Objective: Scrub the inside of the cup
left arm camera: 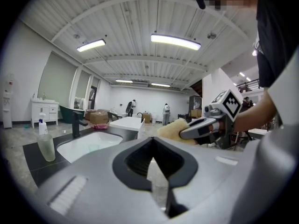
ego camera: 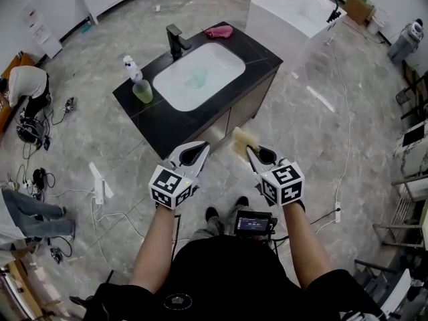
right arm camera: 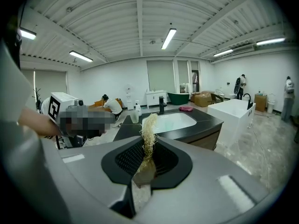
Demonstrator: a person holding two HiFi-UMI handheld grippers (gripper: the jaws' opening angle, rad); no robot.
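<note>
A pale translucent cup [ego camera: 196, 78] stands in the white basin [ego camera: 227, 62] of a black counter, well ahead of both grippers. My right gripper [ego camera: 249, 150] is shut on a yellow fibrous sponge [ego camera: 240, 140], whose strands stick up between the jaws [right arm camera: 148, 129]. My left gripper [ego camera: 202, 147] is shut with nothing in it, held level with the right one and a little apart. Both hang over the floor in front of the counter. In the left gripper view the sponge [left arm camera: 174, 129] shows to the right, and the cup [left arm camera: 93, 148] shows faintly in the basin.
A black faucet [ego camera: 175, 41] stands behind the basin. A spray bottle [ego camera: 131, 66] and a greenish tumbler [ego camera: 142, 91] sit on the counter's left end, a pink cloth [ego camera: 219, 31] at its back. A white bathtub [ego camera: 294, 15] is beyond; cables lie on the floor.
</note>
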